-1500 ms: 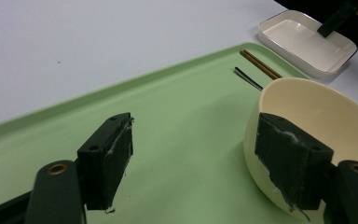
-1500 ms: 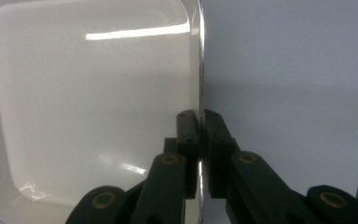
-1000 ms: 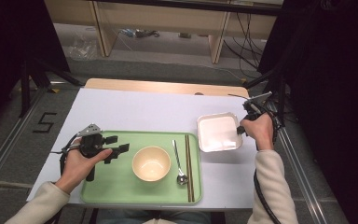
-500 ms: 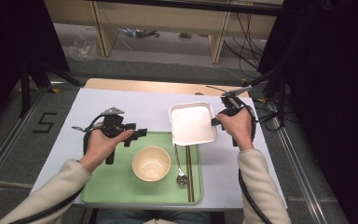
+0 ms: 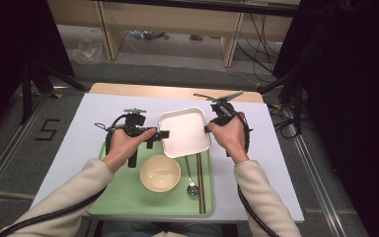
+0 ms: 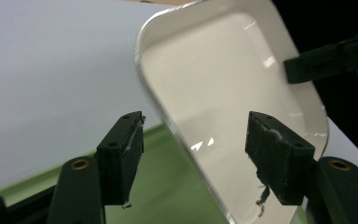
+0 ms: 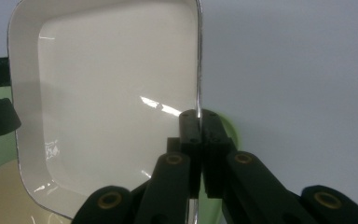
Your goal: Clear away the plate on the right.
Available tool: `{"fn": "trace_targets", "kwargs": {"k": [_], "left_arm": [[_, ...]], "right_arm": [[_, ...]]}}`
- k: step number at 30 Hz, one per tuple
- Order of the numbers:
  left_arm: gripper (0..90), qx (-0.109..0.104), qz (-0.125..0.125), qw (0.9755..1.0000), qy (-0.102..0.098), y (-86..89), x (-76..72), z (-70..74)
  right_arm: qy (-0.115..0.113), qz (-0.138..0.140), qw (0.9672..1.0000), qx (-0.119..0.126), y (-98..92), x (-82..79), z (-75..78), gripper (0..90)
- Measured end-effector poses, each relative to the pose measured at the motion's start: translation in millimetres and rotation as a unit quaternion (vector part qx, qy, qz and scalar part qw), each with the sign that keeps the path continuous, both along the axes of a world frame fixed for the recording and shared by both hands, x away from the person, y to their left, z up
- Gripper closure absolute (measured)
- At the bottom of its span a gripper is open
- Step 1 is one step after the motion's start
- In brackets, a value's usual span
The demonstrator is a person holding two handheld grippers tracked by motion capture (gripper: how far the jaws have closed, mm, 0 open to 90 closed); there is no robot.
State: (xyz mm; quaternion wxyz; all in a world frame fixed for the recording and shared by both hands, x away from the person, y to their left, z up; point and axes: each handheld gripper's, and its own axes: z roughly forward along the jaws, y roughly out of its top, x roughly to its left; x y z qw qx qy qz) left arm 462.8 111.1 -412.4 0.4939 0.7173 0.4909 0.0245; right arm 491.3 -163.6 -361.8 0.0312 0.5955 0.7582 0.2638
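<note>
Square white glossy dish (image 5: pixel 184 132): held above far edge of green plastic tray (image 5: pixel 123 197), tilted | right gripper (image 5: pixel 208 129): jaws clamped together on dish's rim | left gripper (image 5: pixel 164 134): jaws apart, straddling dish's opposite rim, pads not pressing | cream round bowl (image 5: pixel 160 173): on tray, near dish.

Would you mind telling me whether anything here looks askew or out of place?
Only the white square dish: the right gripper holds it by one rim above the green tray, tilted. The bowl, spoon and chopsticks lie tidy.
</note>
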Motion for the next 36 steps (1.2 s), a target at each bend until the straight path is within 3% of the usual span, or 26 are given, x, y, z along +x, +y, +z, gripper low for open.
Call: {"fn": "trace_targets", "kwargs": {"k": [1, 2, 3, 4, 5, 6, 10, 12, 14, 15, 16, 17, 18, 19, 20, 21, 23, 25, 27, 29, 31, 33, 36], "left_arm": [[37.2, 0.0, 0.0, 1.0, 0.0, 0.0, 0.0, 0.0], [38.3, 0.009, 0.007, 0.9999, 0.0, -1.1, 2.0, 0.1], [39.7, 0.011, 0.007, 0.9999, 0.002, -0.9, 3.2, -0.8], [41.5, 0.012, 0.01, 0.9999, 0.007, -0.6, 4.9, -2.1], [43.0, 0.009, 0.011, 0.9998, 0.012, 0.3, 6.3, -3.0], [46.6, 0.007, 0.013, 0.9998, 0.013, 0.8, 7.3, -3.4], [54.5, -0.004, 0.032, 0.9994, 0.012, 7.1, 9.7, -0.4], [61.8, -0.016, 0.047, 0.9986, 0.016, 16.7, 11.4, 6.1], [69.2, -0.022, 0.052, 0.9983, 0.01, 25.4, 12.5, 13.0], [70.6, -0.02, 0.053, 0.9983, 0.01, 28.9, 13.0, 16.4], [71.3, -0.02, 0.054, 0.9983, 0.013, 32.8, 13.0, 19.9], [72.6, -0.033, 0.053, 0.9979, 0.021, 38.6, 12.9, 24.7], [74.6, -0.044, 0.051, 0.9974, 0.024, 43.0, 12.4, 28.1], [76.0, -0.058, 0.049, 0.9967, 0.027, 49.5, 11.8, 32.5], [78.8, -0.057, 0.047, 0.9968, 0.031, 55.0, 11.4, 36.9], [79.1, -0.04, 0.048, 0.9979, 0.018, 57.3, 11.0, 38.9], [79.3, -0.009, 0.059, 0.9982, -0.001, 63.1, 10.1, 41.0], [79.4, -0.039, 0.05, 0.9977, 0.022, 73.8, 10.1, 40.6], [79.4, -0.036, 0.056, 0.9976, 0.018, 85.0, 8.3, 41.4], [79.3, -0.026, 0.069, 0.9971, 0.018, 103.0, 6.8, 40.6], [79.4, -0.031, 0.078, 0.9958, 0.035, 125.7, 4.9, 37.5], [79.3, -0.027, 0.079, 0.995, 0.055, 148.8, 0.9, 33.1], [79.3, -0.018, 0.079, 0.9942, 0.071, 166.0, -4.8, 26.2]], "right_arm": [[0.0, 0.0, 1.0, 0.0, 0.0, 0.0, 0.0, 89.8], [-0.013, 0.011, 0.9997, 0.015, 3.0, 1.0, -3.2, 89.9], [0.003, 0.002, 0.9997, 0.023, 5.5, -0.2, -1.4, 89.9], [-0.003, 0.007, 0.9997, 0.025, 5.7, -0.2, -1.4, 89.9], [0.003, -0.003, 0.9996, 0.028, 8.2, -1.2, 0.2, 89.8], [-0.017, 0.016, 0.9994, 0.027, 8.3, 0.5, -2.7, 89.8], [-0.022, 0.014, 0.9992, 0.031, 14.3, -2.0, -2.3, 89.7], [-0.029, 0.023, 0.9989, 0.03, 17.0, -2.5, -4.0, 89.7], [-0.018, 0.022, 0.9992, 0.029, 25.4, -5.9, -5.1, 89.6], [-0.025, 0.033, 0.9987, 0.031, 27.7, -6.2, -6.6, 89.6], [-0.018, 0.028, 0.9987, 0.039, 29.8, -7.0, -6.9, 89.5], [-0.025, 0.035, 0.9979, 0.048, 30.4, -6.3, -8.3, 89.5], [-0.023, 0.04, 0.9973, 0.057, 31.5, -5.9, -7.5, 89.3], [0.007, 0.025, 0.9974, 0.068, 34.0, -7.4, -3.3, 89.1], [0.014, 0.023, 0.9958, 0.088, 34.3, -6.4, -1.8, 87.8], [-0.001, 0.034, 0.9949, 0.095, 33.5, -4.5, -4.8, 87.0], [0.0, 0.04, 0.9946, 0.096, 35.3, -5.4, -4.2, 85.8], [-0.017, 0.057, 0.9925, 0.106, 38.3, -5.4, -5.1, 79.0], [-0.031, 0.065, 0.9916, 0.108, 38.8, -5.5, -3.6, 72.8], [-0.037, 0.054, 0.9918, 0.11, 37.2, -7.7, 2.3, 69.5], [-0.056, 0.058, 0.9895, 0.12, 27.2, -8.2, 9.2, 66.7], [-0.072, 0.045, 0.9896, 0.116, 9.3, -7.5, 18.3, 65.0], [-0.088, 0.017, 0.9889, 0.119, -19.7, -4.2, 28.3, 64.8]]}}
